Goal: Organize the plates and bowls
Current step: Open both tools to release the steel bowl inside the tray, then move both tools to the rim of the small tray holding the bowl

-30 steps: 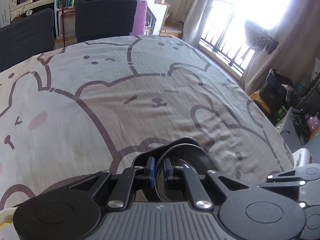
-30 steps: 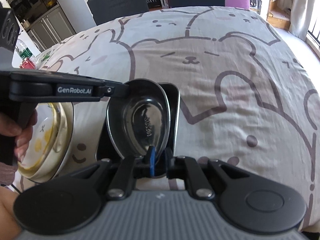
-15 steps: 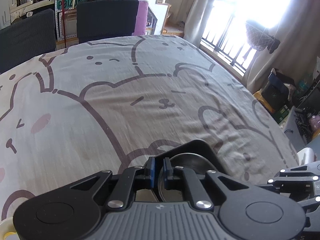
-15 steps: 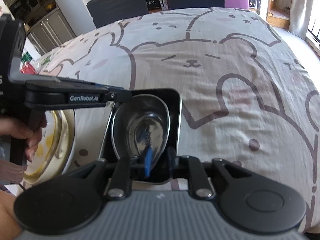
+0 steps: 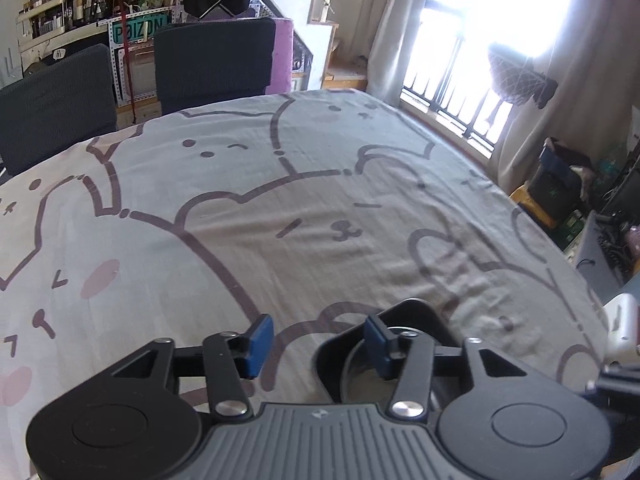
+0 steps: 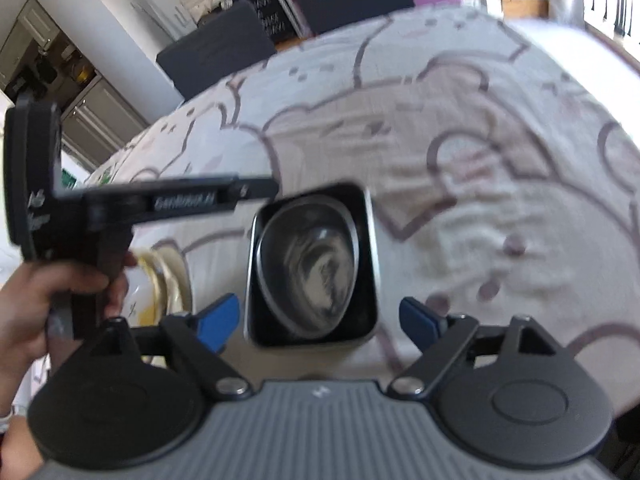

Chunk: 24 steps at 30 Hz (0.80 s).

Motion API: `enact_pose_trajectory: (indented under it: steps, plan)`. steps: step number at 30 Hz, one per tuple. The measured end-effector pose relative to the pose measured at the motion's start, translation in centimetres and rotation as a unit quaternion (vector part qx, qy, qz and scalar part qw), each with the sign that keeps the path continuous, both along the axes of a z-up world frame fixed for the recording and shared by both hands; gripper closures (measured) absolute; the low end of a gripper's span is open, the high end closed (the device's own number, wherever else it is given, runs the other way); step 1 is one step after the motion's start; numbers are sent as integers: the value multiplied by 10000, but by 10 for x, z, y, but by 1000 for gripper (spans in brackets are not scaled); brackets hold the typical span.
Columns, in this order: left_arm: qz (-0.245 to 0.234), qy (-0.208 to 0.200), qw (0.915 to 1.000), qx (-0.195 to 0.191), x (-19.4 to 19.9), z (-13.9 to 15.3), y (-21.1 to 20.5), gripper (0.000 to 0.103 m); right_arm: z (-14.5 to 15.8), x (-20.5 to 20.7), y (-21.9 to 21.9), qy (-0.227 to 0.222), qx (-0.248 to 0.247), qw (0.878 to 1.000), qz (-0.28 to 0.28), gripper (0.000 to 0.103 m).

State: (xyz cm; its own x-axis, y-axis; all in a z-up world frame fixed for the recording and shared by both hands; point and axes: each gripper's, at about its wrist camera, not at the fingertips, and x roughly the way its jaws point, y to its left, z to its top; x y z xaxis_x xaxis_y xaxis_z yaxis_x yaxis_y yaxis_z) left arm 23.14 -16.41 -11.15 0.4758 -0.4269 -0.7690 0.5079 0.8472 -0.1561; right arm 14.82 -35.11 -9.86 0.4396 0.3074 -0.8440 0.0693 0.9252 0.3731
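A steel bowl (image 6: 310,276) lies inside a black square dish (image 6: 370,240) on the bear-print tablecloth (image 6: 460,152). My right gripper (image 6: 320,314) is open, its blue pads either side of the dish's near edge, holding nothing. My left gripper (image 5: 316,338) is open; its right pad sits over the dish (image 5: 416,312) and the bowl's rim (image 5: 356,364). The left tool also shows in the right wrist view (image 6: 180,202), just left of the dish. The right wrist view is blurred.
A stack of pale plates with yellow marks (image 6: 164,280) sits left of the dish, partly behind the hand. Dark chairs (image 5: 212,60) stand at the table's far side. The table's right edge drops toward clutter by the window (image 5: 560,192).
Both grippers have opened and let go of the steel bowl, which now lies flat in the black dish. The right gripper has pulled back and up.
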Motion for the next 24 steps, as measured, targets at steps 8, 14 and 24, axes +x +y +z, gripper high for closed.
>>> enact_pose_trajectory:
  steps: [8,14,24]
  plan:
    - [-130,-109,9988,450,5,-7,-1,45,-32,1,9,824,171,9941,-678,13]
    - [-172,-56,9982,570,7,-11,-1,44,-39,3,16,819,37,9946,-642,11]
    - [-202,-16,9965,812,8,-16,-1,44,-38,4,31,534,-737,9959,8,7]
